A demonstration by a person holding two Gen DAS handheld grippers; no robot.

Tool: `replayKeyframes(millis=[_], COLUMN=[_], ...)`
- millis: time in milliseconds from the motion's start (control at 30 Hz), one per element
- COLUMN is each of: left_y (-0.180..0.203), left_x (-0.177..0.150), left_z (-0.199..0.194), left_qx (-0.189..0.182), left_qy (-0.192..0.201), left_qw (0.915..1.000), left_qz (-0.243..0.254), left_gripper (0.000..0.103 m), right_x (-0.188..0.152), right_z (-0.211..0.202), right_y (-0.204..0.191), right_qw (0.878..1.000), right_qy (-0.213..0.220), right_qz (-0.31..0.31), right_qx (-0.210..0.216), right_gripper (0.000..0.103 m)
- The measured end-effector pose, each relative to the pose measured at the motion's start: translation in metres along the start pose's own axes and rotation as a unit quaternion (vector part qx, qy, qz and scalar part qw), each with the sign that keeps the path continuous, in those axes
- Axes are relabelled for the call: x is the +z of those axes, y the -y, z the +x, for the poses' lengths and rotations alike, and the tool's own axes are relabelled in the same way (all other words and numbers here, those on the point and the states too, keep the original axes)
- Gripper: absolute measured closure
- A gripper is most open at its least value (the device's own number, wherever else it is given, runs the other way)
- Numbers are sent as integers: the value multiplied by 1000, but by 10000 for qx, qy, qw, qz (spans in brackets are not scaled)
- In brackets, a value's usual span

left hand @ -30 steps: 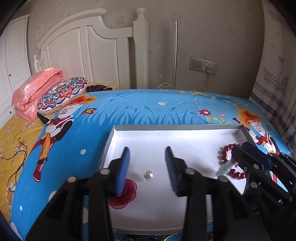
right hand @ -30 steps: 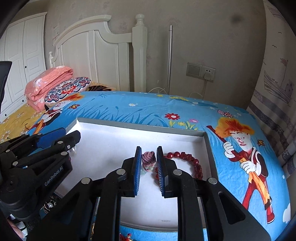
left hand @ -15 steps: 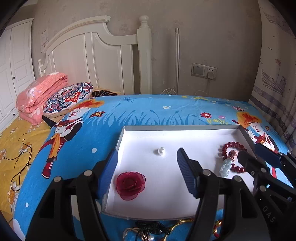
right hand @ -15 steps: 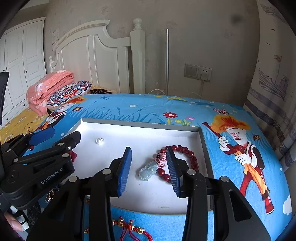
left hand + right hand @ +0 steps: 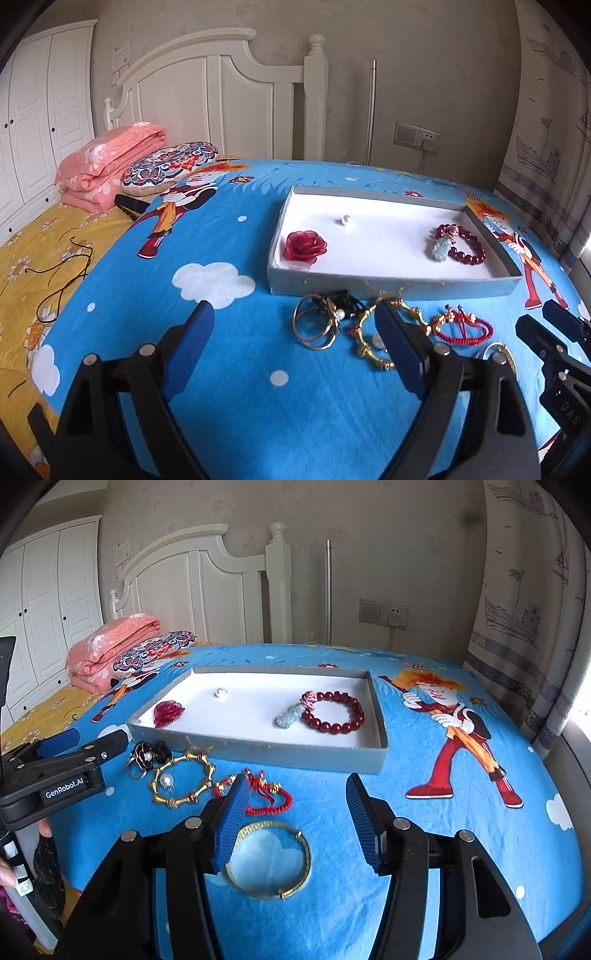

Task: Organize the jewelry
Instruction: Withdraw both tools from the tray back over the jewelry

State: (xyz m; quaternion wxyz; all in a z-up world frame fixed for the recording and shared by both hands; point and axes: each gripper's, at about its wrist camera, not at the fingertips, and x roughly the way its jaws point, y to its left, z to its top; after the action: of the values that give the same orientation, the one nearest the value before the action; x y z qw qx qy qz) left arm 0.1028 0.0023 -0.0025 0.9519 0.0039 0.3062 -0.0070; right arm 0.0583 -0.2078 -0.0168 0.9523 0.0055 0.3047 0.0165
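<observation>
A grey tray (image 5: 388, 286) (image 5: 258, 751) with a white floor lies on the blue bedspread. In it are a red rose (image 5: 304, 245) (image 5: 168, 710), a pearl (image 5: 345, 220) (image 5: 220, 692) and a dark red bead bracelet (image 5: 461, 243) (image 5: 332, 712) with a pale jade charm (image 5: 290, 716). In front of the tray lie gold rings (image 5: 316, 325), a gold link bracelet (image 5: 183, 781), a red cord bracelet (image 5: 463, 326) (image 5: 267, 794) and a thin gold bangle (image 5: 269, 860). My left gripper (image 5: 295, 350) is open above the bedspread near the rings. My right gripper (image 5: 295, 819) is open above the bangle.
A white headboard (image 5: 229, 99), a folded pink blanket (image 5: 107, 166) and a patterned pillow (image 5: 168, 168) are at the back left. A yellow sheet with a dark cord (image 5: 62, 280) lies left. A curtain (image 5: 528, 609) hangs right.
Both grippers have pulled back from the tray and opened wider. The right gripper let go of the jade charm and bead bracelet, which now lie in the tray.
</observation>
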Motion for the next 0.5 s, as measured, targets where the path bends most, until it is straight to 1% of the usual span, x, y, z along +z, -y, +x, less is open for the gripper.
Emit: replayKeyframes(millis=[67, 100, 233, 300, 400, 500], left_y=[-1, 0, 7, 11, 17, 15], left_x=[-13, -20, -45, -54, -59, -59], left_z=[-8, -11, -22, -21, -15, -12], left_qx=[15, 7, -104, -185, -212, -258], left_qy=[81, 139, 336, 284, 181, 146], left_qw=[9999, 9999, 9989, 9987, 9984, 9986], left_qz=[57, 94, 296, 383, 487, 446], left_gripper=[14, 13, 10, 9, 9, 9], right_x=[-11, -17, -35, -40, -42, -41], right_z=[-5, -7, -8, -4, 2, 6], right_y=[1, 0, -10, -16, -22, -22], right_qw=[10000, 10000, 9998, 9995, 9993, 9995], right_qy=[19, 42, 30, -49, -101, -96], right_qz=[40, 38, -143, -265, -332, -304], right_qx=[29, 23, 151, 175, 114, 28], right_gripper=[49, 45, 38, 33, 33, 33])
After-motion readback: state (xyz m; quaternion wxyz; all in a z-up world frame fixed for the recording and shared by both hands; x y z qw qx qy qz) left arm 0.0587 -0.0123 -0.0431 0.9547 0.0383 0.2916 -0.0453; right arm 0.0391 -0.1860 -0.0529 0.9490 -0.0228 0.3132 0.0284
